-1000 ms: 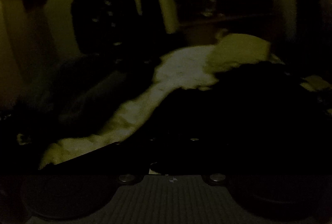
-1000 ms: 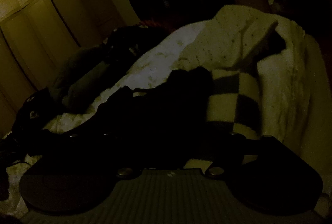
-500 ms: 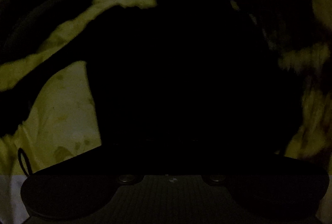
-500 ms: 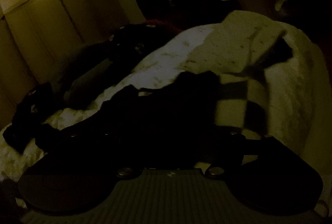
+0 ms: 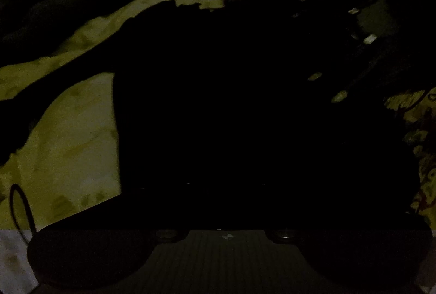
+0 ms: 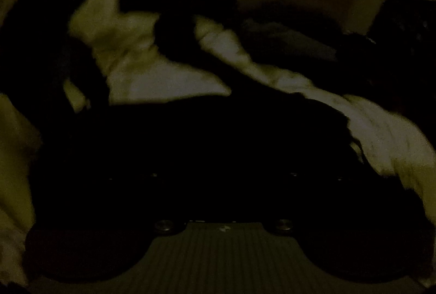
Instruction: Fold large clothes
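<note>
Both grippers hang over the black garment [image 5: 245, 103] on the pale bedsheet [image 5: 68, 147]; right jaws closing, left grip unreadable in darkness.

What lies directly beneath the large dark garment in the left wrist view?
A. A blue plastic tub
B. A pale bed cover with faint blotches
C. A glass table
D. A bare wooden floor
B: the dark garment spreads over a pale bed cover that shows at its left and upper edges, with faint blotchy marks on it.
</note>
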{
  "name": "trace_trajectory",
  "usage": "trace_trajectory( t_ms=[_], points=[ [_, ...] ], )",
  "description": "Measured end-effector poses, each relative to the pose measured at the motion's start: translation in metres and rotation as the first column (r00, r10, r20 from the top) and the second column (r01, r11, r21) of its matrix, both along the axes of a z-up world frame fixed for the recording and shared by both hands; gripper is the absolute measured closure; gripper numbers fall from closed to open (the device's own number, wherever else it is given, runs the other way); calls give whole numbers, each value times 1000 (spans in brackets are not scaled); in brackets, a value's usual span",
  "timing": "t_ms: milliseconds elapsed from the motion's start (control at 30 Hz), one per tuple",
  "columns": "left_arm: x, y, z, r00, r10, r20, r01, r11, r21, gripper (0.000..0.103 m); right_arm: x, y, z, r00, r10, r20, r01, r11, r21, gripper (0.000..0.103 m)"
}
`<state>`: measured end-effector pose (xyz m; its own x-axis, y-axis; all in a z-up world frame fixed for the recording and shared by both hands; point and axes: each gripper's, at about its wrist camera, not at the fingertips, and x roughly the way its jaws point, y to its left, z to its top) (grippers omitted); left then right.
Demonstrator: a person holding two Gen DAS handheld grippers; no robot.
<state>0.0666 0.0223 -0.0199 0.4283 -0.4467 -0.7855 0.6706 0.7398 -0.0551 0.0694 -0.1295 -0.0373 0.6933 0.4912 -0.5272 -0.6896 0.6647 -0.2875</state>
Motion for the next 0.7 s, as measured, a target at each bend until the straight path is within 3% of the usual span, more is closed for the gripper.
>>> trace_trajectory(
  t_ms=[100,200,267,300,367,467,567,700],
  points=[
    [-1,-5,-4,1000,-22,-1,22,1000,8,41,9,18,-7,998,52,-19,-53,997,-56,43],
    [0,-11,-14,999,-37,-6,37,998,50,42,2,15,-7,999,48,-11,-49,998,-31,39],
    [3,-11,-17,999,-32,-22,33,999,40,37,-4,8,-8,999,26,-23,-26,1000,-6,38],
    [5,-11,-16,999,-22,-29,23,999,30,55,-7,1,-9,999,12,-33,-12,1000,8,38],
    [7,-4,-7,1000,-3,-28,4,1000,9,56,-15,-11,-10,998,-25,-53,27,999,39,38],
    [13,12,17,996,60,68,-61,998,17,57,-21,-38,-10,992,-95,-80,104,989,108,39],
    [26,39,38,972,187,141,-190,982,9,57,-24,-55,-6,989,-108,-97,124,977,176,42],
    [39,62,40,961,248,125,-250,968,-4,57,-29,-51,-1,991,-112,-71,122,979,162,37]
  ],
)
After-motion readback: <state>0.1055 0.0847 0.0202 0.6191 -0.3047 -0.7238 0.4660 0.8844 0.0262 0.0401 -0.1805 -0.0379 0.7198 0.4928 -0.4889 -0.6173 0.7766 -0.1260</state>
